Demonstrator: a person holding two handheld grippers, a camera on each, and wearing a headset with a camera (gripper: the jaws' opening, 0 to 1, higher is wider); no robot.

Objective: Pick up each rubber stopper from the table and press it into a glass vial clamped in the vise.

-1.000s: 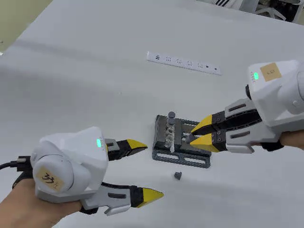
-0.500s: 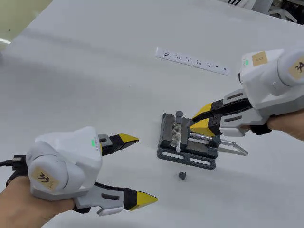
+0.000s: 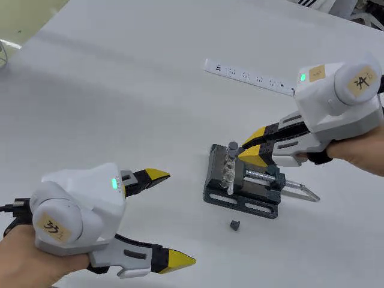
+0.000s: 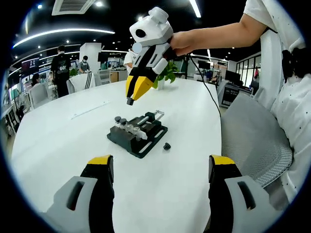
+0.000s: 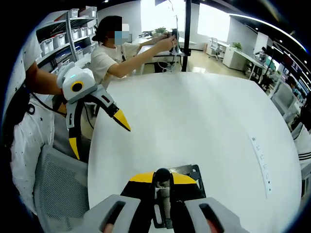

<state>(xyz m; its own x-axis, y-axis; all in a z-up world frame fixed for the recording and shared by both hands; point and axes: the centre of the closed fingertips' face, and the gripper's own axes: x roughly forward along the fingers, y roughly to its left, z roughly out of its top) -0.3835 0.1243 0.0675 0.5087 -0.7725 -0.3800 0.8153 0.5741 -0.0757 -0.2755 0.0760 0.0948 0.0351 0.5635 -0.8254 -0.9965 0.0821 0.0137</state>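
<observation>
A dark vise (image 3: 243, 191) stands on the white table and clamps a row of glass vials (image 3: 228, 171). My right gripper (image 3: 241, 154) hangs above the far end of that row, shut on a dark rubber stopper (image 4: 129, 101), which sits between its yellow tips (image 5: 162, 175). In the left gripper view, at least two vials (image 4: 120, 120) in the vise (image 4: 138, 134) have dark tops. Another stopper (image 3: 234, 225) lies loose on the table in front of the vise. My left gripper (image 3: 174, 218) is held wide open at the near left, well away from the vise, with nothing between its fingers.
A white power strip (image 3: 249, 76) lies on the table beyond the vise. The vise's screw handle (image 3: 300, 189) sticks out to the right. Office chairs (image 4: 252, 141) stand at the table's edge, and a person (image 5: 114, 53) works at a bench farther off.
My right gripper has lifted off the vise's screw side and moved up toward the far end of the vial row, still shut. The left gripper stays open in place. The head camera has shifted.
</observation>
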